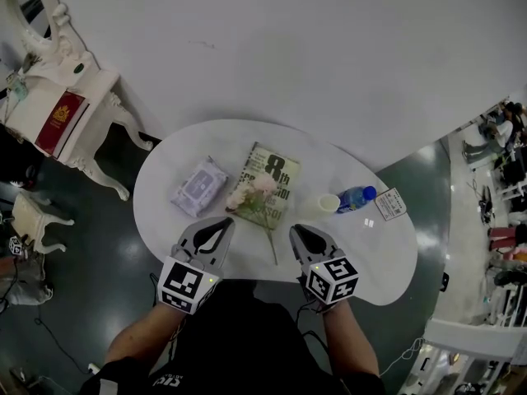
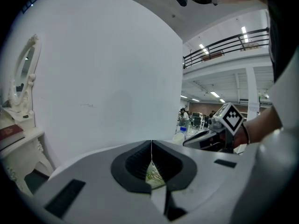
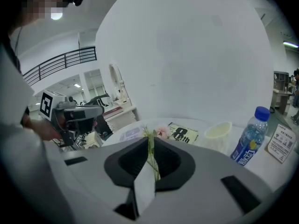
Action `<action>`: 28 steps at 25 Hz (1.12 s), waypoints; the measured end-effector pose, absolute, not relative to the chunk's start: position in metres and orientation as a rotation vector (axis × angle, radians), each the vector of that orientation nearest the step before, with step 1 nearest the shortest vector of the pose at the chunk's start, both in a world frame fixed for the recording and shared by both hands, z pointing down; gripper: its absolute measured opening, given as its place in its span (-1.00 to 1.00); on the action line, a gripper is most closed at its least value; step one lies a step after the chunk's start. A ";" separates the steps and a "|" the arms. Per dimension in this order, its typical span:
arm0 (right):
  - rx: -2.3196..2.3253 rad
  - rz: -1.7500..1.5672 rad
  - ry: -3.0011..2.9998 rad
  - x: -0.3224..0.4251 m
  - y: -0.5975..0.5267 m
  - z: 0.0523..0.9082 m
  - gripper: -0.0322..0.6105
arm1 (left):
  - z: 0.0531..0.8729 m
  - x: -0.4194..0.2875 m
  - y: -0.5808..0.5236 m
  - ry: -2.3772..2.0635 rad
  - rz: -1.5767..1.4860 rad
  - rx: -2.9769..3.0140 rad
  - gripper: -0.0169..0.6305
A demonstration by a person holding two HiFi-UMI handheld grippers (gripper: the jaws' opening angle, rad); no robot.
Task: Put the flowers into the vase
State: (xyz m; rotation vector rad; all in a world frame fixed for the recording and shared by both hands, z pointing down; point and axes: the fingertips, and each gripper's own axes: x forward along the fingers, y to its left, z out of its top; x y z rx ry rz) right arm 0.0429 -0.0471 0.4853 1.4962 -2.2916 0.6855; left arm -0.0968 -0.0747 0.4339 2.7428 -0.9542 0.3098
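Left gripper (image 1: 227,222): clenched, empty, over the white table's (image 1: 165,171) near edge.
Right gripper (image 1: 295,230): clenched on nothing; the stem lies just beyond its tips.
Flowers (image 1: 254,191): flat on the magazine (image 1: 280,171), ungrasped, between both grippers.
Vase (image 1: 328,203): upright, empty, beside the water bottle (image 1: 356,197).
Progress: not started; pick-up and insertion remain.

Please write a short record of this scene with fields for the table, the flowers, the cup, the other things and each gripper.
table: white, rounded
flowers: pink, lying on the magazine, stem toward the person
pale cup: upright, no flowers in it, beside the blue bottle
other: wipes pack left of the magazine; card right of the bottle
left gripper: jaws together, holding nothing, left of the stem
right gripper: jaws together, holding nothing, right of the stem
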 end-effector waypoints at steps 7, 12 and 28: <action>1.419 0.720 -2.306 0.038 -0.061 0.502 -0.80 | 0.435 -0.097 -0.080 -0.984 0.304 2.740 -0.91; 1.366 0.751 -2.288 0.034 -0.070 0.519 -0.66 | 0.440 -0.100 -0.085 -1.003 0.320 2.719 -0.91; 1.172 0.830 -2.199 0.016 -0.094 0.577 -0.45 | 0.452 -0.108 -0.098 -1.038 0.311 2.664 -0.91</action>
